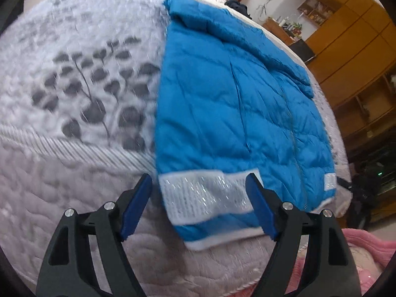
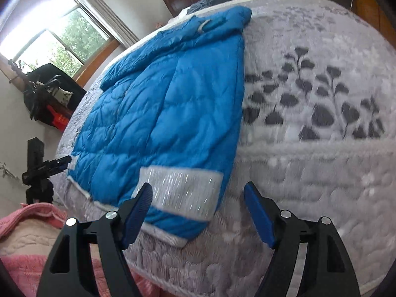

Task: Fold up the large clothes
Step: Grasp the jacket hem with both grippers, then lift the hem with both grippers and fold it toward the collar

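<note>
A blue quilted jacket (image 1: 222,104) lies flat on the mattress, its collar at the far end and a sleeve lying along its far side. A white band with silver threads (image 1: 203,195) crosses its near hem. My left gripper (image 1: 199,185) is open, hovering just over that band with a finger on either side of it and nothing gripped. In the right wrist view the same jacket (image 2: 160,113) lies left of centre. My right gripper (image 2: 198,190) is open above the near corner of the hem band (image 2: 183,185), holding nothing.
The grey-white mattress (image 1: 74,198) has a dark leaf print (image 2: 309,99). Pink bedding (image 2: 27,247) lies at the near edge. A black device on a stand (image 2: 37,168) is beside the bed. Dark clothes (image 2: 212,0) sit at the far end. Wooden cabinets (image 1: 346,37) line one wall.
</note>
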Motion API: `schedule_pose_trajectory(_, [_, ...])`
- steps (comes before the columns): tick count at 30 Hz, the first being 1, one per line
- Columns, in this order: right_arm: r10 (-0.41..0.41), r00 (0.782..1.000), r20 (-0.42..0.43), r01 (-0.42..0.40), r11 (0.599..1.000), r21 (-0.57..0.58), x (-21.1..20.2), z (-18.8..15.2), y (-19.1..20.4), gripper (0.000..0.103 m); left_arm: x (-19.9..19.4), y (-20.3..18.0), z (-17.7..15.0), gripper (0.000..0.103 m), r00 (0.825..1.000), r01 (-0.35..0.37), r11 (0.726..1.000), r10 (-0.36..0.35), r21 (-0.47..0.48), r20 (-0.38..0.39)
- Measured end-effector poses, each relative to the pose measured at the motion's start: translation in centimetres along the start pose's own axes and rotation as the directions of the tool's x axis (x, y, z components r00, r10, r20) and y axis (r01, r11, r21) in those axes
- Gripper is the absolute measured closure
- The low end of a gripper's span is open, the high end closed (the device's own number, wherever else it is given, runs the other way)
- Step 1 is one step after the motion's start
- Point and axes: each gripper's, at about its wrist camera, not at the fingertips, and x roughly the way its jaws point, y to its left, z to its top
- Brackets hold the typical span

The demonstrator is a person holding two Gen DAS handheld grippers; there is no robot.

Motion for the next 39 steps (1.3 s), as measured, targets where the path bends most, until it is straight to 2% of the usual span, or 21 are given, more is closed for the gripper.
schedule_pose_trajectory(2, [0.006, 1.000, -0.010, -0.006, 1.000, -0.001, 0.6, -0.4, 0.2, 0.027, 0.2, -0.4, -0.2, 0.025, 1.000, -0.007, 1.000, 0.007, 0.012, 0.003])
schedule_pose_trajectory(4, [-0.010, 1.000, -0.003, 0.010, 1.000, -0.026, 0.8, -0.7, 0.8, 0.029, 0.4, -1.0, -0.3, 0.025, 1.000, 0.015, 1.000, -0.015, 0.023, -0.011])
schedule_pose_trajectory(6, [0.023, 1.000, -0.015, -0.023, 0.999, -0.027, 1.1, -0.5, 1.2, 0.045, 0.7, -1.6, -0.5, 0.026, 0.999, 0.035, 0.999, -0.034, 0.033, -0.031])
schedule_pose_trajectory(7, [0.041, 0.999, -0.027, -0.041, 0.999, -0.023, 1.2, -0.6, 1.3, 0.049, 0.8, -1.9, -0.6, 0.026, 0.999, 0.034, 0.998, -0.032, 0.043, -0.036])
schedule_pose_trajectory(10, [0.016, 0.999, -0.030, -0.018, 0.998, -0.055, 1.7, -0.6, 1.8, 0.061, 1.1, -2.2, -0.8, 0.039, 0.998, 0.036, 0.999, -0.034, 0.040, -0.045])
schedule_pose_trajectory(12, [0.026, 0.999, -0.022, -0.027, 0.998, -0.056, 1.7, -0.4, 2.0, 0.074, 1.1, -1.9, -0.8, 0.056, 0.999, 0.031, 0.999, -0.031, 0.016, -0.040])
schedule_pose_trajectory(13, [0.029, 0.999, -0.015, -0.030, 0.998, -0.060, 1.5, -0.4, 2.0, 0.077, 0.9, -1.7, -0.7, 0.060, 0.998, 0.039, 0.999, -0.039, 0.003, -0.039])
schedule_pose_trajectory(15, [0.038, 0.999, 0.004, -0.038, 0.997, -0.070, 1.1, -0.3, 2.4, 0.086, 0.7, -1.3, -0.5, 0.074, 0.998, 0.059, 0.998, -0.060, -0.021, -0.034])
schedule_pose_trajectory(18, [0.071, 0.997, 0.032, -0.069, 0.995, -0.075, 0.2, 0.1, 2.6, 0.090, 0.1, -1.3, -0.2, 0.086, 0.996, 0.086, 0.996, -0.087, -0.027, -0.012])
schedule_pose_trajectory(26, [0.186, 0.973, 0.134, -0.176, 0.981, -0.081, -3.4, 2.8, 3.1, 0.092, -4.0, -3.2, 1.8, 0.091, 0.972, 0.200, 0.979, -0.205, 0.048, 0.118])
schedule_pose_trajectory(34, [0.211, 0.956, 0.203, -0.188, 0.974, -0.126, -6.2, 8.8, 4.2, 0.093, -6.1, -5.3, 7.3, 0.091, 0.936, 0.245, 0.961, -0.269, 0.129, 0.227])
schedule_pose_trajectory(39, [0.246, 0.948, 0.204, -0.229, 0.968, -0.102, -6.1, 14.5, 3.5, 0.093, -5.9, -6.5, 12.8, 0.091, 0.919, 0.257, 0.953, -0.291, 0.158, 0.265])
